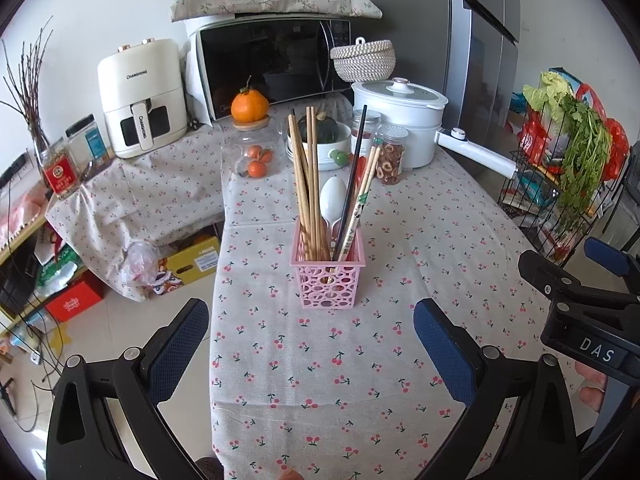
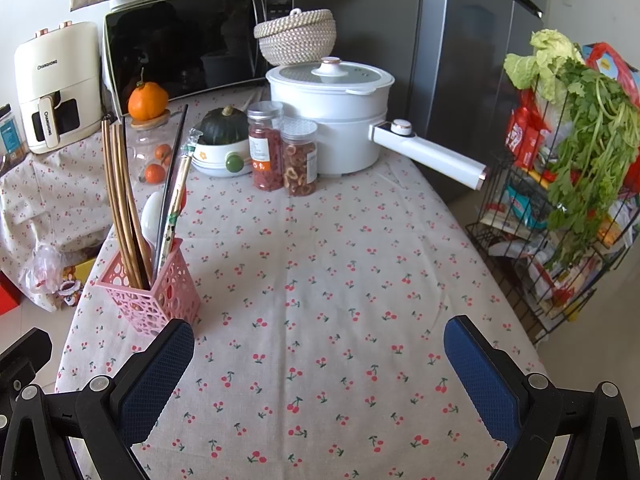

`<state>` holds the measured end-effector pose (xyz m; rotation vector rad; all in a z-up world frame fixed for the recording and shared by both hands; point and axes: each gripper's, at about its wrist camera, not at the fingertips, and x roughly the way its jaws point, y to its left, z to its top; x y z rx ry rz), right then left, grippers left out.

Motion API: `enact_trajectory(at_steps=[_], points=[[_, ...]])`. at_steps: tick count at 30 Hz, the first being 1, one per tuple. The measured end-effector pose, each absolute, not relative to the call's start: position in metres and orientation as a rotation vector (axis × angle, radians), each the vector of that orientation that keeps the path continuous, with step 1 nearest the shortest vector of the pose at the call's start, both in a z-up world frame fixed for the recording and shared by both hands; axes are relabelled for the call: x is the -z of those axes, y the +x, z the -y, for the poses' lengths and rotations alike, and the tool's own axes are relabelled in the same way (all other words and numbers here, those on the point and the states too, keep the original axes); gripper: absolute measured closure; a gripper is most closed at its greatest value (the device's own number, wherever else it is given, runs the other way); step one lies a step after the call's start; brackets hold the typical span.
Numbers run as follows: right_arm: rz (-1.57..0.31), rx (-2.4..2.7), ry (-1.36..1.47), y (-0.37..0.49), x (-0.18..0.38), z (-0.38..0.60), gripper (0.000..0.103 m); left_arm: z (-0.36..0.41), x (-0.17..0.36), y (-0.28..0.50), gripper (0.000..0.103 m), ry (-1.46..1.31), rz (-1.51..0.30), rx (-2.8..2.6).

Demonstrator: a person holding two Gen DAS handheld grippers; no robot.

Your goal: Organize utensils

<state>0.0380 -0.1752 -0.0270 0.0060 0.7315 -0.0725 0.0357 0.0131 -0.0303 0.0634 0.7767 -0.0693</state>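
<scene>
Left gripper (image 1: 311,344) wide open, empty, right gripper (image 2: 319,376) likewise

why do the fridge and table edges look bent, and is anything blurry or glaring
Left wrist view: fisheye bows the fridge and tablecloth edge, dark vignette corners; pink basket sharp. Right wrist view: same curvature, soft daylight, a dim reflection in the microwave door, no motion blur.

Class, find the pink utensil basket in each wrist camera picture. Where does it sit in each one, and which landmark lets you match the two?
Left wrist view: the pink utensil basket stands at centre, on the tablecloth ahead of the open left gripper.
Right wrist view: the basket is at lower left, by the right gripper's left finger.
Shared landmark: the white pot behind.
</scene>
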Motion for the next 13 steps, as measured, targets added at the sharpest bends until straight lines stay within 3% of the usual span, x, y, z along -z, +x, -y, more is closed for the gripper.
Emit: enact_trajectory(at_steps=[13], points=[[-0.749,0.064,0.013,0.0390,0.0298,0.1741,0.000,-0.0143,0.0313,0.0395,0.000,0.045,-0.797,0.064]])
